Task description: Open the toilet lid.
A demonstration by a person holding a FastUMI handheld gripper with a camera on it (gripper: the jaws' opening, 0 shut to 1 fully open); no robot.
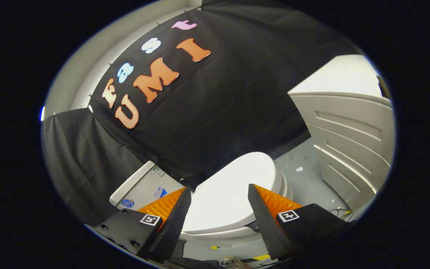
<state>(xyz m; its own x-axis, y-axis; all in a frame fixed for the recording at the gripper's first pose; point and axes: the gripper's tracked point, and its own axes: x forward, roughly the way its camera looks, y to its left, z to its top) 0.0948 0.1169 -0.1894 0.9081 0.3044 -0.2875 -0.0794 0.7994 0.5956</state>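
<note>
Two fingers of the gripper point(219, 191) stand wide apart with nothing held; neither touches anything. Seen through the gap between them, and just beyond the tips, lies the toilet lid point(233, 190), white, closed flat on the bowl. Its rounded front rim point(215, 234) shows low between the fingers, nearest the gripper. To the far left, past the left finger, sits the white tank point(142, 186), partly tucked under the black cloth wall point(207, 123). On the right, well apart from the toilet, stands a pale ribbed panel point(349, 138) on a grey floor point(304, 175).

Step in hand, as judged: approach, lid not yet engaged. To do it well, bring the tips down to the front rim, get one finger under the lip or pinch the lid edge between both, then swing up and back toward the tank along the hinge arc, not straight up.

Pose: gripper hovers above and in front of the bowl, pitched downward, and rolled, since the scene leans. Holding hand is out of sight.
</note>
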